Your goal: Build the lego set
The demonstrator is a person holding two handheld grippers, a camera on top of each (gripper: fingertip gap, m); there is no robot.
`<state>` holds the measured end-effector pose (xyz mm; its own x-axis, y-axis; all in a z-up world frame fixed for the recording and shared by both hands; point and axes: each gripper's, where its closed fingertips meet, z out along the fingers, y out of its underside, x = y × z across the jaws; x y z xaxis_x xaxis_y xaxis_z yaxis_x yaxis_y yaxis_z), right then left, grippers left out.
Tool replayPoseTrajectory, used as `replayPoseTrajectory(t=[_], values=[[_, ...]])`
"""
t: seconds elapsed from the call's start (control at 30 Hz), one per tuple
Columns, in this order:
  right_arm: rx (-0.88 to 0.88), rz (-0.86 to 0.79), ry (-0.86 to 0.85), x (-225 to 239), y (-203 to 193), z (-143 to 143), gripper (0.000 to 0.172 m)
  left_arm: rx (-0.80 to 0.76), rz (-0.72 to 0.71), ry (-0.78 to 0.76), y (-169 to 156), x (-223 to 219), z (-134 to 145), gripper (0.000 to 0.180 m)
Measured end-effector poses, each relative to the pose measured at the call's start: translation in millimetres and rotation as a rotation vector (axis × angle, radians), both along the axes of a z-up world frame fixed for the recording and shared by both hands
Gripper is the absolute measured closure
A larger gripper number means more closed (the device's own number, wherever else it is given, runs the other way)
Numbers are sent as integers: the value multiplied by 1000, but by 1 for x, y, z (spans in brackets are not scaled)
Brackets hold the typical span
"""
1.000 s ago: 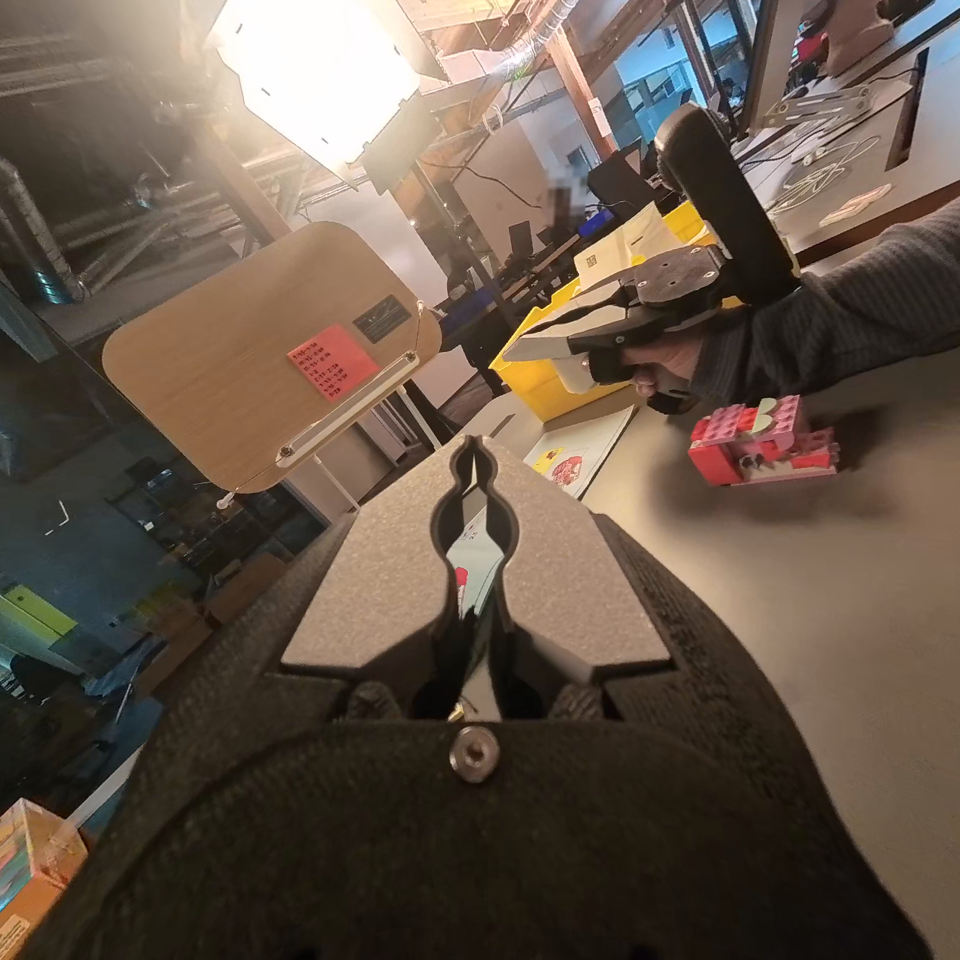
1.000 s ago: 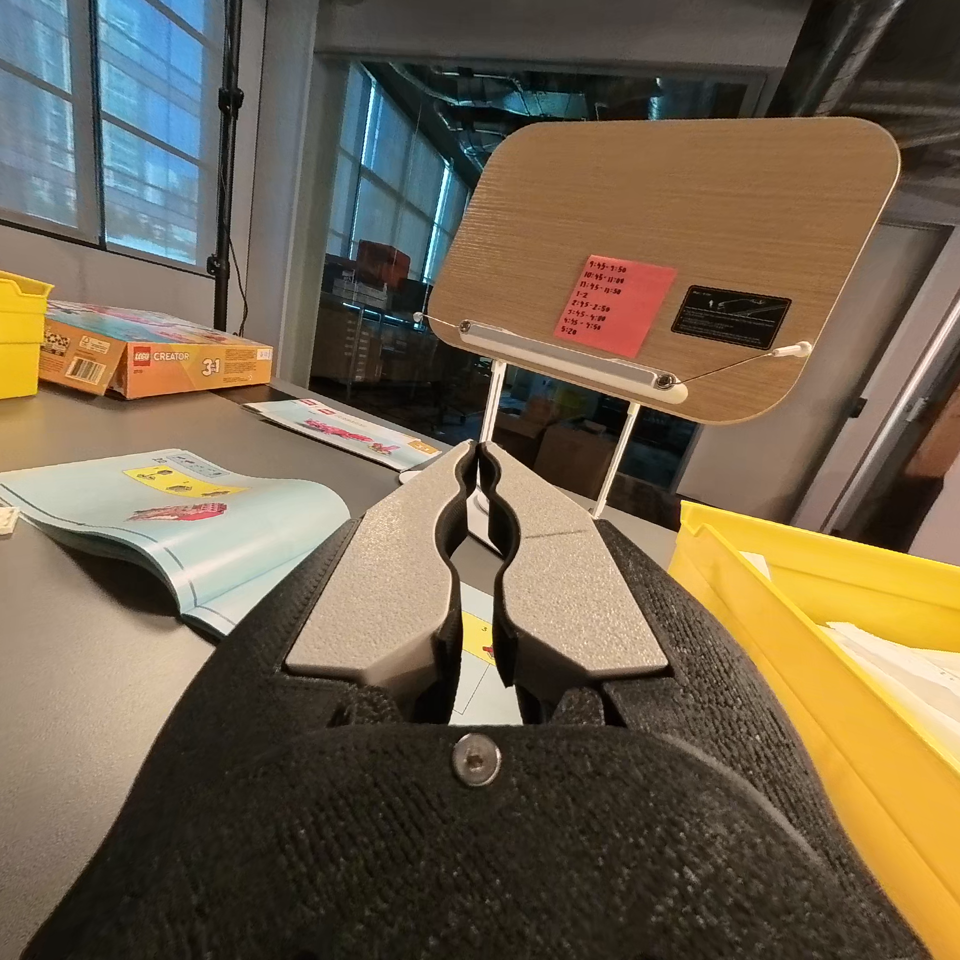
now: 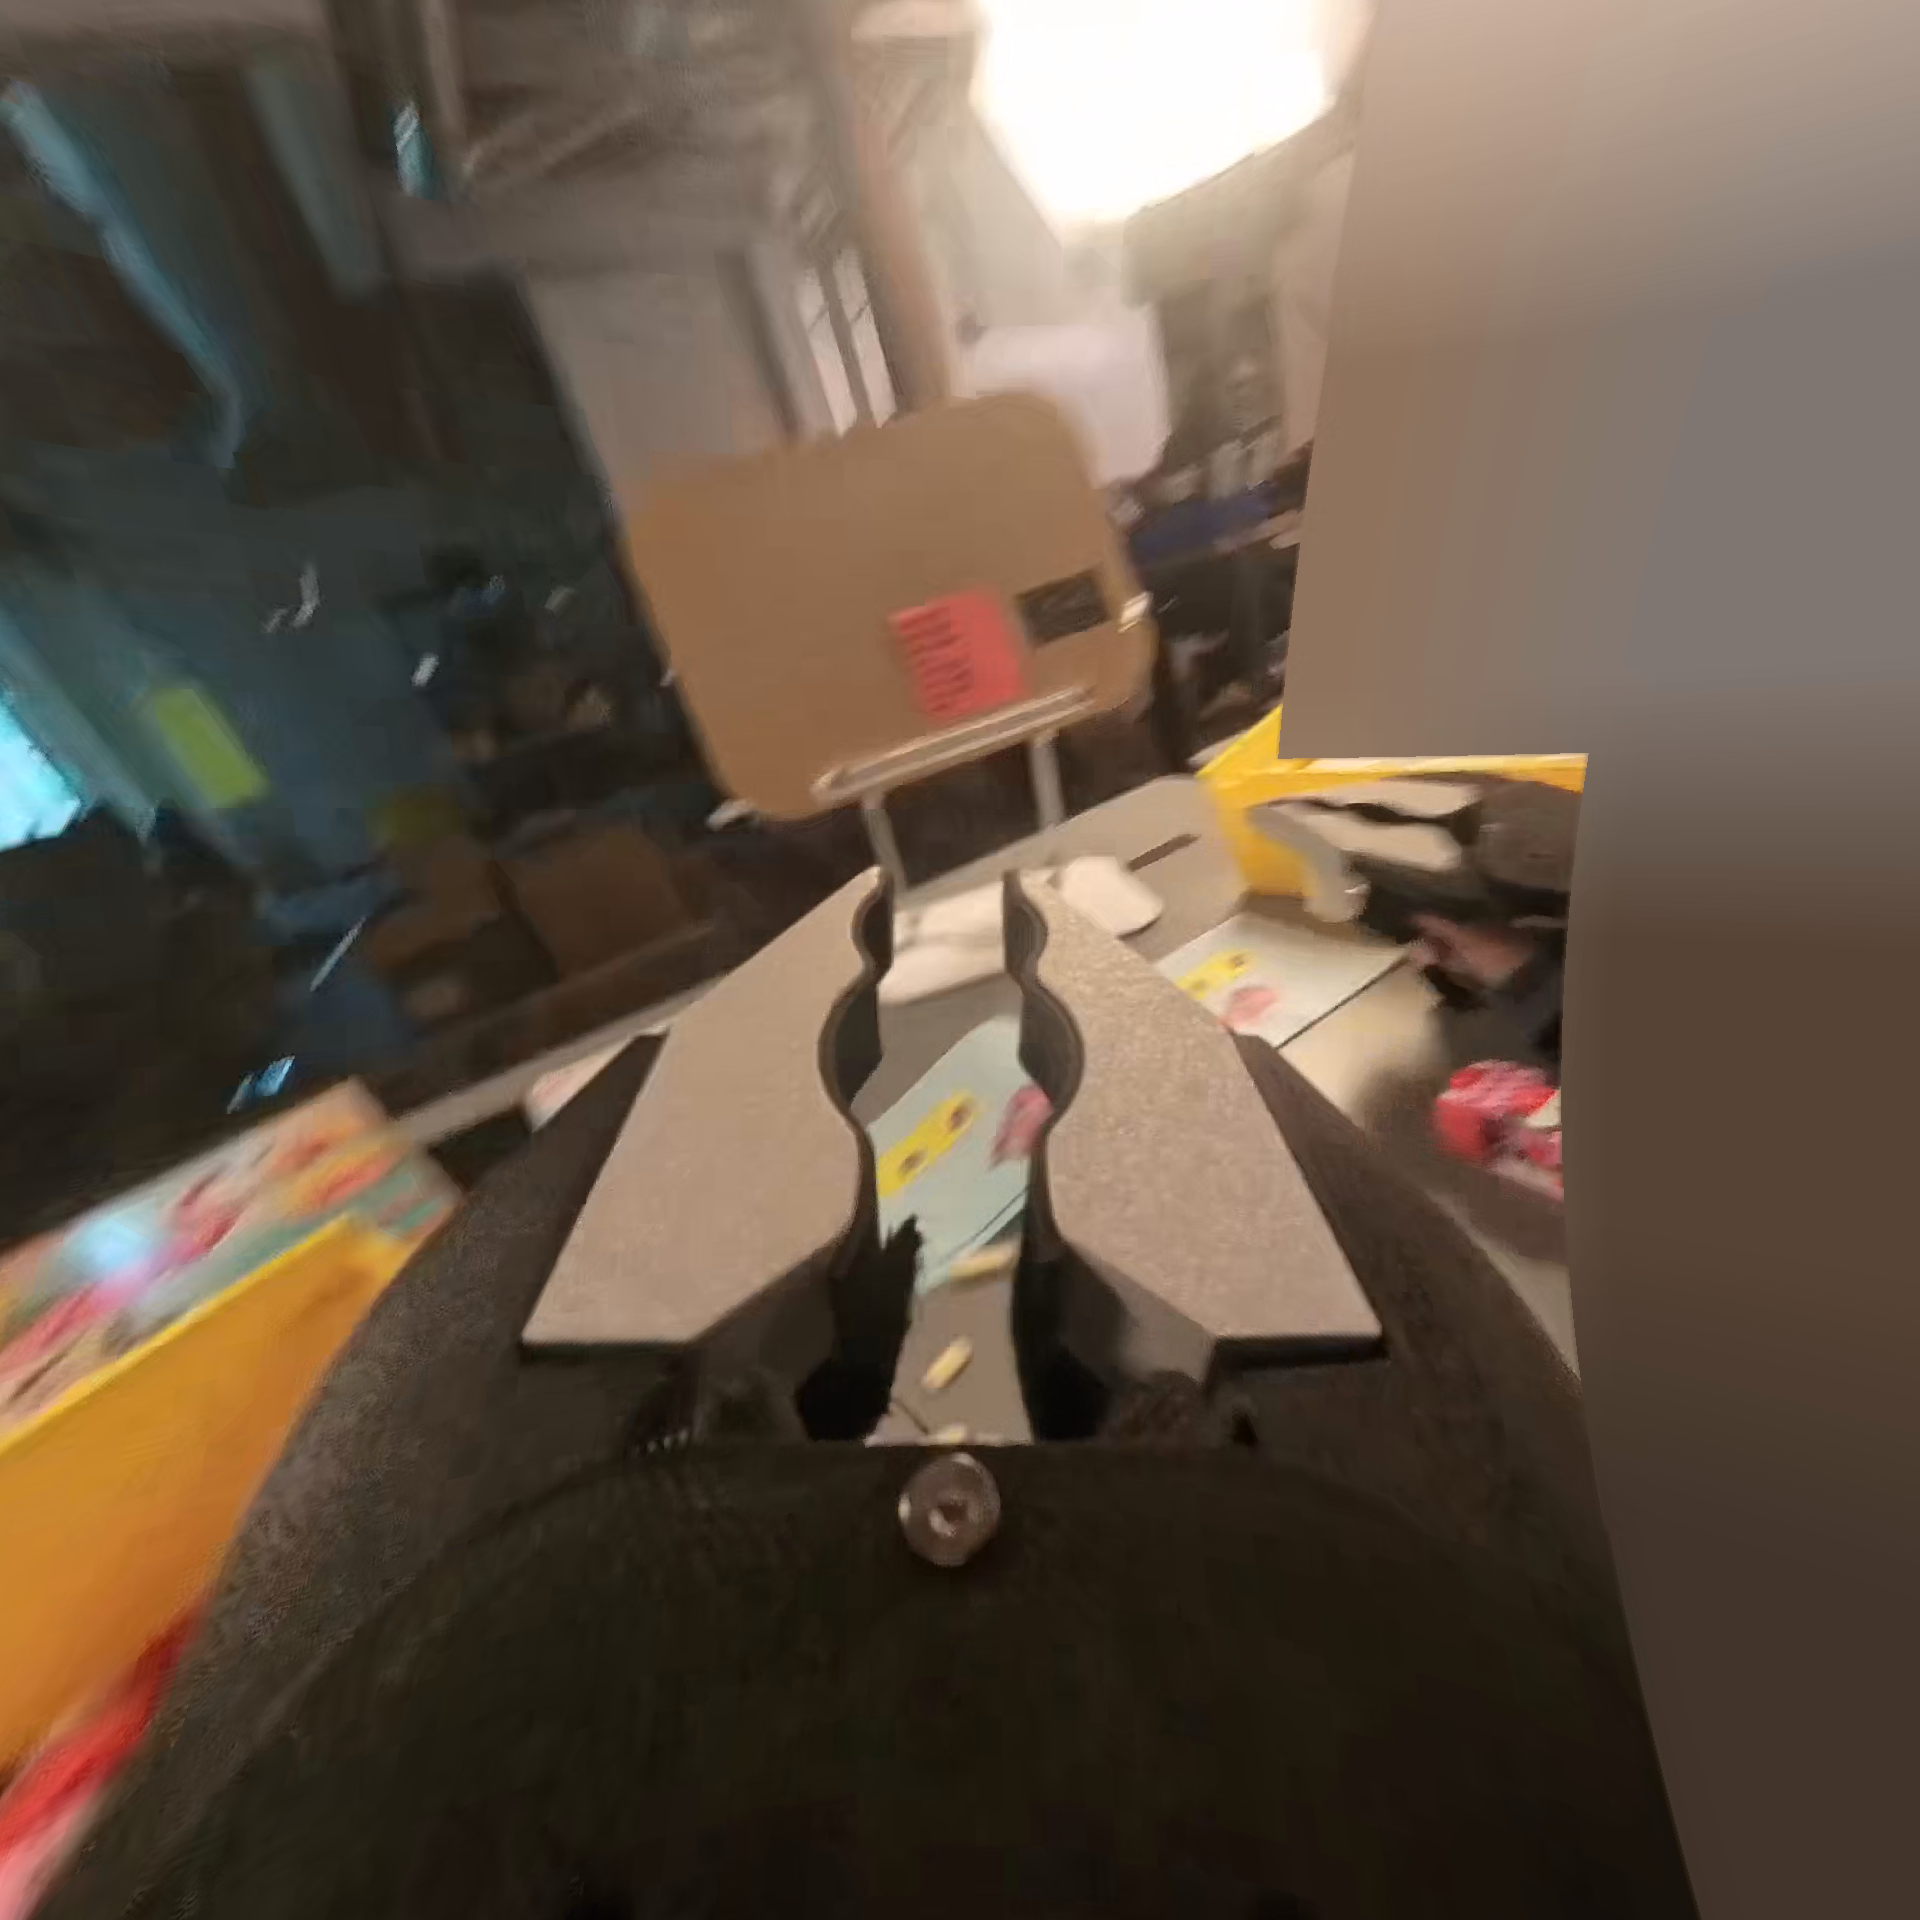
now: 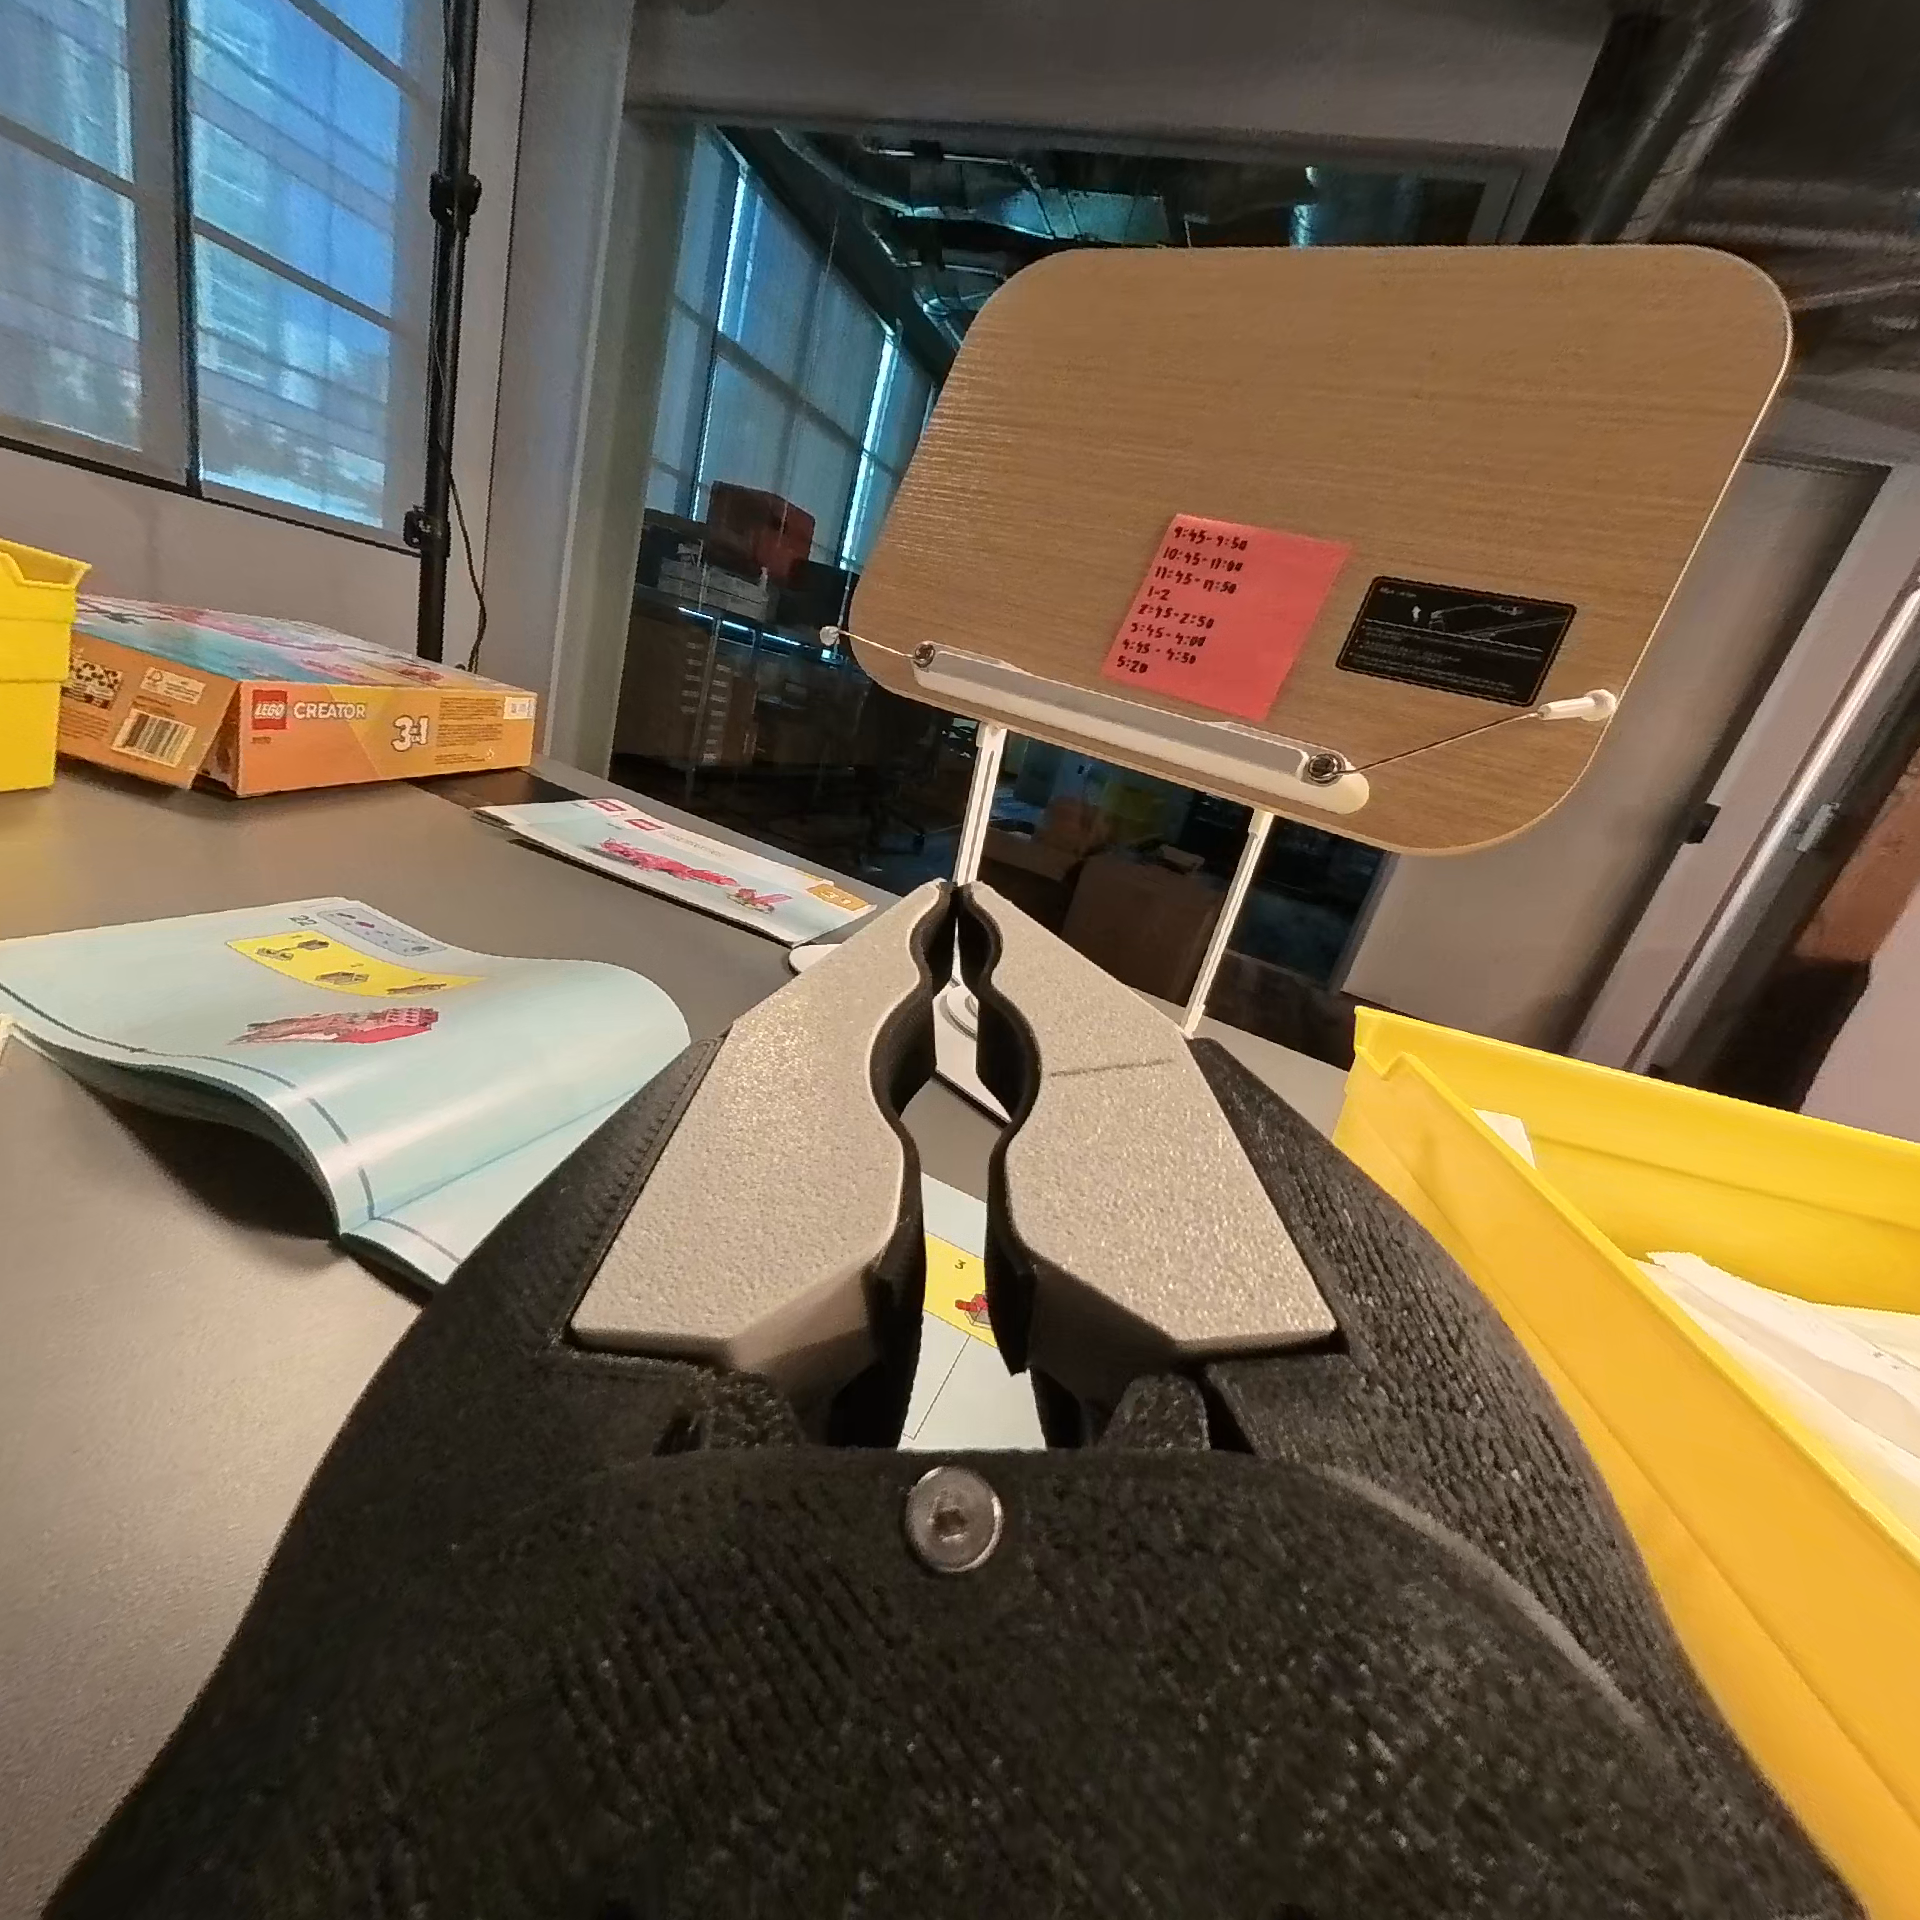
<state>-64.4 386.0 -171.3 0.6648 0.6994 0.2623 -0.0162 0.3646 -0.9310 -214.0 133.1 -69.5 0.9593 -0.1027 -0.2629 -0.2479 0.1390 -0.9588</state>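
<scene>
In the left wrist view, very blurred, the left gripper (image 3: 943, 899) now has its jaws a little apart, where a second ago they were closed, and nothing is between them. It has turned toward the wooden book stand (image 3: 883, 613). Under it lies a light-blue booklet (image 3: 956, 1164) on the grey table (image 3: 1340, 1049). At the right is a red and pink brick model (image 3: 1496, 1122).

In the right wrist view, the right gripper (image 4: 956, 902) remains closed with nothing visible in it, low over the table. An open booklet (image 4: 343, 1049) is near left, a yellow bin (image 4: 1621, 1174) at the right.
</scene>
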Motion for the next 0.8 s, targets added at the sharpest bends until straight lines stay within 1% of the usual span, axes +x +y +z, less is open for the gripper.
replayPoseTrajectory(t=[0.07,0.1,0.17,0.2,0.3,0.37,0.43,0.5,0.6,0.7,0.73,0.8], values=[[-5,0,5,0,0,0,172,-141,153,-57,-13,-53,-3,152],[-6,0,7,0,1,0,172,-243,228,-67,-21,-77,-12,151],[-8,0,9,1,1,0,172,-502,372,-105,-39,-119,-43,156],[-8,0,7,0,1,0,172,-627,403,-146,-47,-133,-60,160],[-3,1,-4,-1,0,0,172,-875,388,-280,-56,-157,-102,171],[3,4,-11,-2,-1,-1,172,-1083,373,-402,-65,-166,-136,167],[6,6,-14,-3,-1,-1,172,-1232,321,-498,-69,-166,-163,166],[6,8,-13,-3,-1,-1,172,-1333,318,-574,-72,-170,-185,168],[3,13,-9,-3,-1,-1,172,-1378,371,-651,-74,-183,-203,169],[2,15,-8,-3,-2,-1,172,-1396,392,-691,-76,-187,-212,169],[3,16,-9,-3,-2,-1,172,-1403,393,-697,-77,-187,-214,172],[3,18,-10,-3,-2,-1,172,-1396,415,-694,-77,-190,-214,169]])
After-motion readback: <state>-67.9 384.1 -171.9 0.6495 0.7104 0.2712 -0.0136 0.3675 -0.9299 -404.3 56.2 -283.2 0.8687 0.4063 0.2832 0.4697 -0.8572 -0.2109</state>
